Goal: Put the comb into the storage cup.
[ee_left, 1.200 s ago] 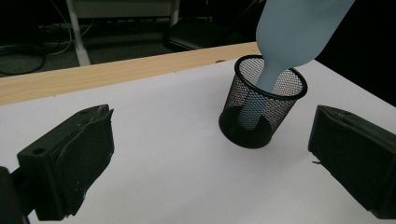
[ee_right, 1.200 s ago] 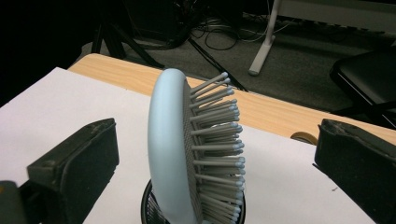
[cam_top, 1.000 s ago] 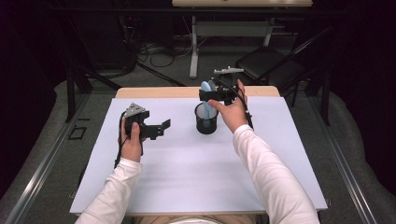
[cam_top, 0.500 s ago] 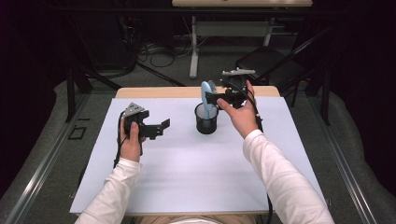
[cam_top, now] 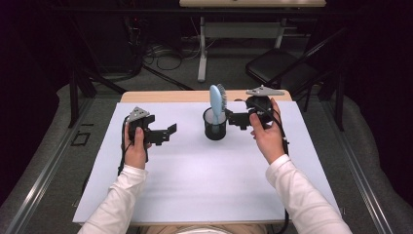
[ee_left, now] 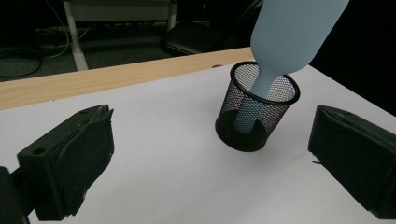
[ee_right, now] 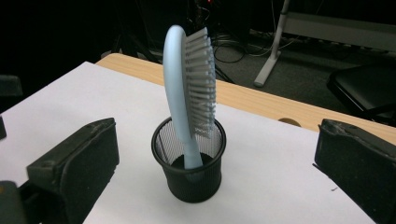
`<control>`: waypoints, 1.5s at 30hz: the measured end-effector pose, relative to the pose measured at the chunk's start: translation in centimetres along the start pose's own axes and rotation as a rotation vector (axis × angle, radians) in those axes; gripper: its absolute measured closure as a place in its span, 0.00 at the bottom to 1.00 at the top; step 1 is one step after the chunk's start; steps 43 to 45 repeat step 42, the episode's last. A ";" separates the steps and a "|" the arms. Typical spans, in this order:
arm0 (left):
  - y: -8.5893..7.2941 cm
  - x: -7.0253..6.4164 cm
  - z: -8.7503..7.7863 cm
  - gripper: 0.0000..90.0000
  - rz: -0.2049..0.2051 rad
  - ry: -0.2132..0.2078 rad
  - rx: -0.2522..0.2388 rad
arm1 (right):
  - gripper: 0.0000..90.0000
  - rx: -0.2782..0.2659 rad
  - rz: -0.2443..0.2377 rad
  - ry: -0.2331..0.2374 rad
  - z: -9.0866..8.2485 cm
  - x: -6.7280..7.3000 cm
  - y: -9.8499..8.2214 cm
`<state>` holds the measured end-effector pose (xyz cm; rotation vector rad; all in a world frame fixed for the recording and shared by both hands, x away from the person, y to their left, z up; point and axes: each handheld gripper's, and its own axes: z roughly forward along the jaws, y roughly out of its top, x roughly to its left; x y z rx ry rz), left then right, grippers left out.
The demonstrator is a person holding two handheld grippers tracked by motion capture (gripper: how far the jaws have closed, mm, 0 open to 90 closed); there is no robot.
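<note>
A light blue hairbrush (cam_top: 216,101) (ee_right: 189,91) (ee_left: 293,35) stands handle-down in a black mesh cup (cam_top: 215,125) (ee_right: 190,161) (ee_left: 258,109) near the back middle of the white sheet. My right gripper (cam_top: 233,118) (ee_right: 215,177) is just right of the cup, open, its jaws wide apart with nothing between them. Left of the cup, my left gripper (cam_top: 168,132) (ee_left: 210,172) points toward it from a short way off, also open and holding nothing. The bristles face the right gripper's side.
A white sheet (cam_top: 195,180) covers the wooden table (cam_top: 160,96), whose bare back edge shows behind the cup. Beyond the table are a black chair (cam_top: 287,68), desk legs and cables on the floor. The table's front half holds nothing but the person's forearms.
The right gripper let go of the hairbrush, which now stands in the cup, and drew back to the right. The left gripper has stayed where it was.
</note>
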<state>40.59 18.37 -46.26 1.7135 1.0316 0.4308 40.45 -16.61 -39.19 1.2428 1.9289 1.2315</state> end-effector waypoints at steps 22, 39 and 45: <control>0.0 0.1 0.0 0.00 -0.005 0.005 0.002 | 0.00 0.003 0.019 -0.006 -1.2 -0.5 -7.5; 0.0 0.3 -0.2 0.00 -0.012 0.007 -0.006 | 0.00 0.003 0.048 -0.008 -0.4 -0.5 -9.9; 0.0 0.3 -0.1 0.00 -0.010 0.006 -0.007 | 0.00 0.003 0.048 -0.006 -0.4 -0.5 -10.1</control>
